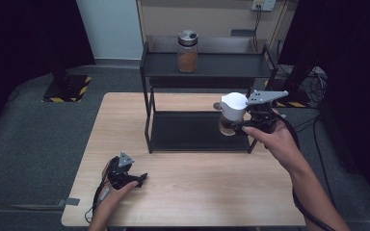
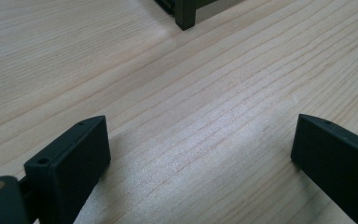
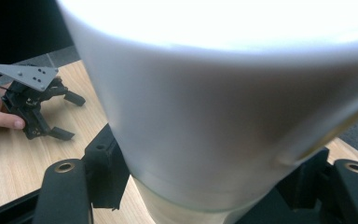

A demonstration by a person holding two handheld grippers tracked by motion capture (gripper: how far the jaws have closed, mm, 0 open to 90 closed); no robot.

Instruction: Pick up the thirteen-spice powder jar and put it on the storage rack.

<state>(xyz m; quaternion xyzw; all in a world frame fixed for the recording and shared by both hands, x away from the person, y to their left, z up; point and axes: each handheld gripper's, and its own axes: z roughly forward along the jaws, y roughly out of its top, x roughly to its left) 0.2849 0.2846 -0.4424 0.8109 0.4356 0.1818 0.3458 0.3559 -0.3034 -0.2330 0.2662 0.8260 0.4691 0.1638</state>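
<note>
Jar (image 1: 232,114) with the white lid is pinched in the right tongs (image 1: 243,126), held in the air at the right end of the black rack (image 1: 207,65), just above its lower shelf. It should be kept upright and carried clear of the right post before being set down. The left tongs (image 1: 137,179) are spread and rested on the tabletop (image 1: 197,192). Another jar (image 1: 187,51) stands on the top shelf.

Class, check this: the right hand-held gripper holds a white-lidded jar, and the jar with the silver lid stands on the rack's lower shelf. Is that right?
Not quite. The silver-lidded jar stands on the rack's top shelf, as the high view shows. The right hand-held gripper does hold the white-lidded jar.
</note>
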